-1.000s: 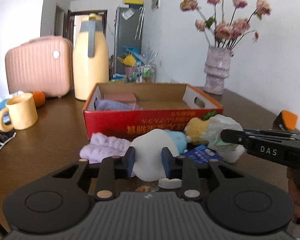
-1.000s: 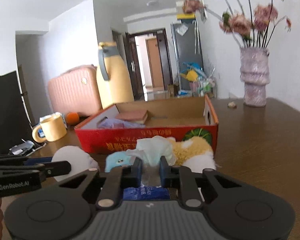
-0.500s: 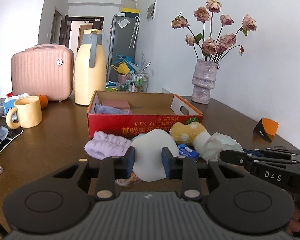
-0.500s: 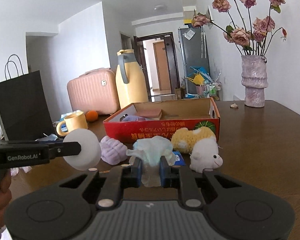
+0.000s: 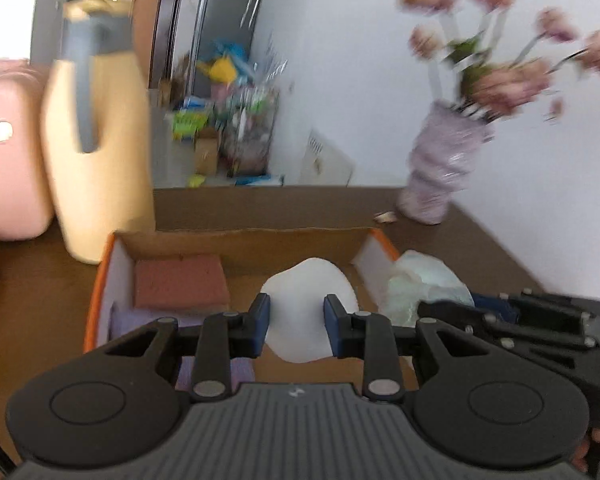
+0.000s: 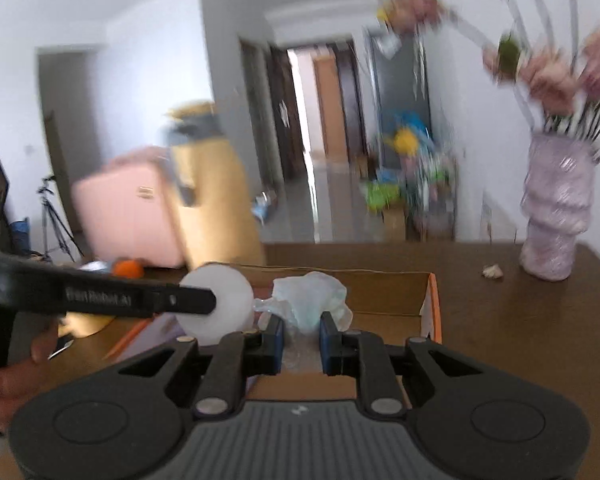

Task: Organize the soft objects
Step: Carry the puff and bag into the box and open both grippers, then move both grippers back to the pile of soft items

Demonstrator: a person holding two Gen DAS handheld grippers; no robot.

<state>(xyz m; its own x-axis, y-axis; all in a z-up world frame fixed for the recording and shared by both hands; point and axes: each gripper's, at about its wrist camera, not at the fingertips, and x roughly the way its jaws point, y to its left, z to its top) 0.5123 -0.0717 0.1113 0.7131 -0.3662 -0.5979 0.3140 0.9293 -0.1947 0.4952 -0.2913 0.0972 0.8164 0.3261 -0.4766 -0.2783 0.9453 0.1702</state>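
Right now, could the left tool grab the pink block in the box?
Probably not yet. The left tool is shut on a white puff, so it is full. The pink block lies uncovered in the box, just to the tool's left, so once the puff is dropped the way looks free.

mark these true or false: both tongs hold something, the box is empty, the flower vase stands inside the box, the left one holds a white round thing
1. Both tongs grip a soft item. True: the left tongs pinch a white round pad, and the right tongs pinch a crumpled pale blue-white tissue.
2. The orange-rimmed cardboard box is empty. False: a pink rectangular sponge block lies inside.
3. The lilac ribbed vase stands inside the box. False: it stands on the brown wooden table, beyond the box.
4. The left tongs hold the white round pad. True.
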